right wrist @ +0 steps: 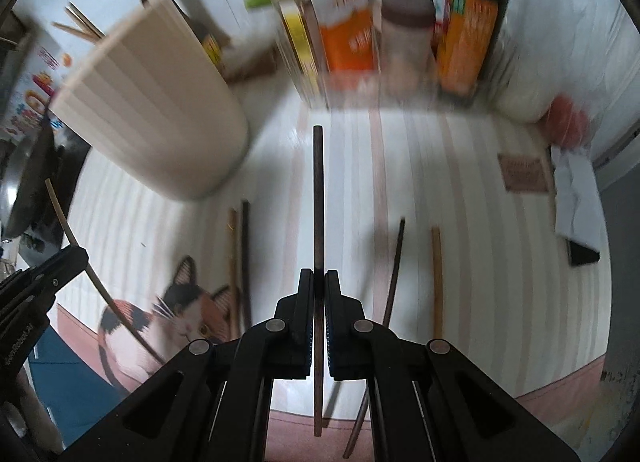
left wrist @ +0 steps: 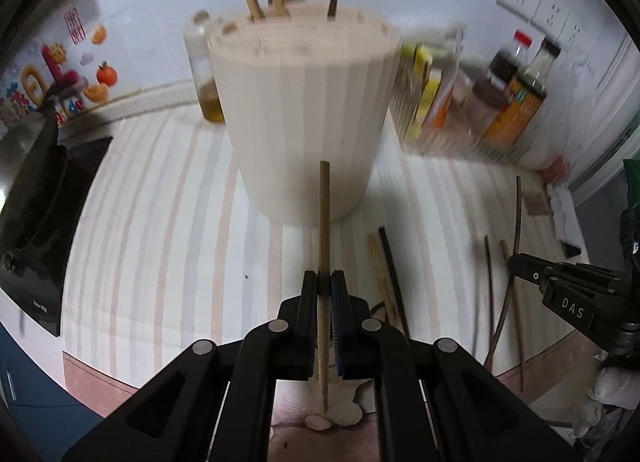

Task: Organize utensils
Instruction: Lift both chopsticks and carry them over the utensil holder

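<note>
Blurred bottles (right wrist: 460, 33); holder (left wrist: 304, 109) chopsticks cut off.

White capital letters "DAS" stand on a small raised plate on the black plastic body of the right gripper (left wrist: 516, 264), seen at the right edge of the left wrist view. In the right wrist view, the black body of the left gripper (right wrist: 82, 256) carries white lettering running along its side at the left edge, too blurred and cropped to read with certainty. The orange-and-yellow labels on the dark glass sauce bottles (left wrist: 516, 101) and the orange-and-white printed packet (right wrist: 346, 17) bear printing, but motion blur leaves none of it legible.
</note>
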The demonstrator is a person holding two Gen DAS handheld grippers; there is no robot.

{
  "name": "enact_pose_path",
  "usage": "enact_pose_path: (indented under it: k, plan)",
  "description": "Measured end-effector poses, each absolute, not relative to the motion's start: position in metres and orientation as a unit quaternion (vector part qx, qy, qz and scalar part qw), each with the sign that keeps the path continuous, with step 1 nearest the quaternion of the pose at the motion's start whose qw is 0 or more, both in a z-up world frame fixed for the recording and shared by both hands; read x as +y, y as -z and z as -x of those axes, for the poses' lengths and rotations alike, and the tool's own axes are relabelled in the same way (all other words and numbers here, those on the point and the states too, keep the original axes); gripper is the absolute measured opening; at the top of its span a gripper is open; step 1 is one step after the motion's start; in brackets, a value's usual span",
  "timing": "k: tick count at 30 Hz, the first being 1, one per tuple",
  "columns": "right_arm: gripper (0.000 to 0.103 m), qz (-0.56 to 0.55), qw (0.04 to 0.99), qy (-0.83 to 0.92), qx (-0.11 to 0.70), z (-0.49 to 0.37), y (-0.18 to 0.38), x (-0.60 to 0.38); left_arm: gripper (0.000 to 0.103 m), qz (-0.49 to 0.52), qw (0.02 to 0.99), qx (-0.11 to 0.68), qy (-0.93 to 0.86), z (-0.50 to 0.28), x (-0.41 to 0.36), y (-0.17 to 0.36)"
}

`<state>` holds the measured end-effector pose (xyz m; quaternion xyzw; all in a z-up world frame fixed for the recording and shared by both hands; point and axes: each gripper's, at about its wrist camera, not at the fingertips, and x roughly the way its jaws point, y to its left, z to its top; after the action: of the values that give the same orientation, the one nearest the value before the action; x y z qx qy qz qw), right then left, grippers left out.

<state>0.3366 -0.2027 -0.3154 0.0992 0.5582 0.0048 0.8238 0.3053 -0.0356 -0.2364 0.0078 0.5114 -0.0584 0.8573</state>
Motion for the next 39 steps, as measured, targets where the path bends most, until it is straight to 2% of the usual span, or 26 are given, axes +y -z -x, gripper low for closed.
enact_pose_path:
  k: [7,14,17,24,30,39]
  plan:
    - [0.005,-0.112,0.864,-0.024,0.491,-0.340,0.259,-0.202,0.004,0.002,0.891,0.449,0.071,-0.298,-0.035,0.178]
    - [0.005,-0.140,0.904,-0.054,0.400,-0.362,0.165,-0.203,0.004,0.036,0.918,0.381,0.101,-0.303,-0.033,0.098]
    - [0.005,-0.148,0.920,-0.061,0.357,-0.380,0.120,-0.205,0.004,0.051,0.928,0.352,0.112,-0.311,-0.031,0.061]
    - [0.005,-0.156,0.942,-0.058,0.290,-0.430,0.060,-0.193,0.004,0.068,0.950,0.288,0.095,-0.351,-0.015,-0.008]
    - [0.005,-0.162,0.947,-0.054,0.273,-0.476,0.055,-0.171,0.004,0.065,0.956,0.279,0.064,-0.399,0.000,-0.016]
    - [0.005,-0.161,0.950,-0.051,0.262,-0.521,0.074,-0.145,0.004,0.072,0.945,0.316,0.048,-0.454,0.009,0.026]
